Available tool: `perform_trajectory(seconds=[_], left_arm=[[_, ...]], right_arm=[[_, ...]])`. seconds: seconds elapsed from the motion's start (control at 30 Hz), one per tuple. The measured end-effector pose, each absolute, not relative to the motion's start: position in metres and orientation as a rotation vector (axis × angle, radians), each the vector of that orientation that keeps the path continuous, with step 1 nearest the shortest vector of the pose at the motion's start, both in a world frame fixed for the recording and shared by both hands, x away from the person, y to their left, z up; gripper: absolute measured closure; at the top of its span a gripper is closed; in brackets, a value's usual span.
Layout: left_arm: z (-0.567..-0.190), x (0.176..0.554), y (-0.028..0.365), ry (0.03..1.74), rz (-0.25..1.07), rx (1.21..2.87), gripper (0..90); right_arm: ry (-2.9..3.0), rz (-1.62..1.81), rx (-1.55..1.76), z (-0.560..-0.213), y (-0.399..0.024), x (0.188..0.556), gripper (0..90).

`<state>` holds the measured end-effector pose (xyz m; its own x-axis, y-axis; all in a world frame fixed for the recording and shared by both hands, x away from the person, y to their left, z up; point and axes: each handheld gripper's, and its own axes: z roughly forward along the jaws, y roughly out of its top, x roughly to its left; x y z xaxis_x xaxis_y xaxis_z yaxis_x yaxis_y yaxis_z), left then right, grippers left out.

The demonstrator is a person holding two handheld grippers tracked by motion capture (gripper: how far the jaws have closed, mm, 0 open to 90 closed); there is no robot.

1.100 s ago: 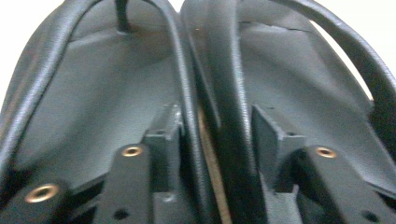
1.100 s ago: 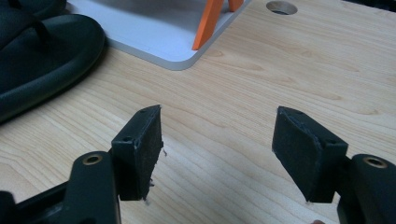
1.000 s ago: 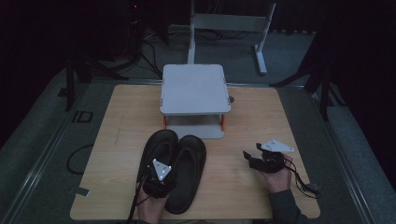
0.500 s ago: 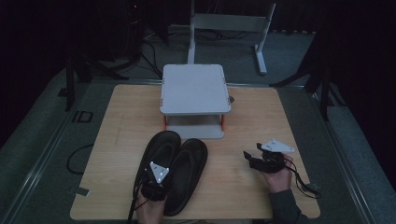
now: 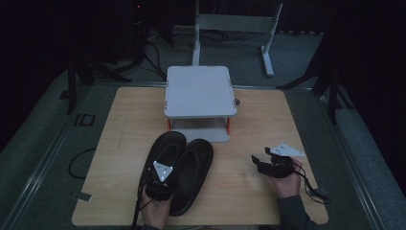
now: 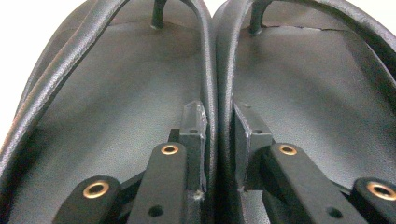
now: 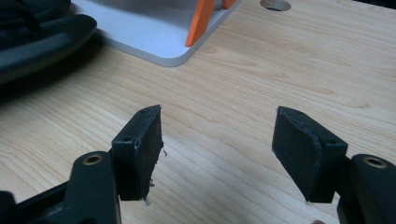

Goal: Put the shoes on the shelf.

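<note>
Pinching the two sandals' [image 6: 215, 93] touching inner edges to move both together, left gripper [image 6: 219, 135] has just closed, while right gripper [image 7: 217, 154], at three o'clock, gapes empty.

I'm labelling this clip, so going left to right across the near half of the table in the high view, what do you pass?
Left gripper, clamped on the touching inner edges of both sandals → left sandal → right sandal → bare table → right gripper, jaws open.

high view looks down; tool views sit close, sharing the sandals [image 5: 179, 175].
</note>
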<state>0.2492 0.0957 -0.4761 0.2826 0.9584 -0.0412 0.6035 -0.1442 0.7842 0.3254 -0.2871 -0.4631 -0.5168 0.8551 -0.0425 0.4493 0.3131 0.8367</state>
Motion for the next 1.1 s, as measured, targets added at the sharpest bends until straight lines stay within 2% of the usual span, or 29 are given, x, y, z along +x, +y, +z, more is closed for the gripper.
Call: perform_trajectory(seconds=[0.27,0.43,1.1], left_arm=[[-0.477,0.257,0.113,1.477,0.653,1.803,75.9],[-0.475,0.258,0.118,1.462,0.655,1.786,75.8],[-0.458,0.274,0.087,1.398,0.637,1.754,75.7]], right_arm=[[2.100,1.102,1.154,-0.464,-0.287,0.326,32.8],[2.101,1.101,1.154,-0.464,-0.287,0.326,32.8],[2.093,1.097,1.163,-0.465,-0.290,0.326,32.8]])
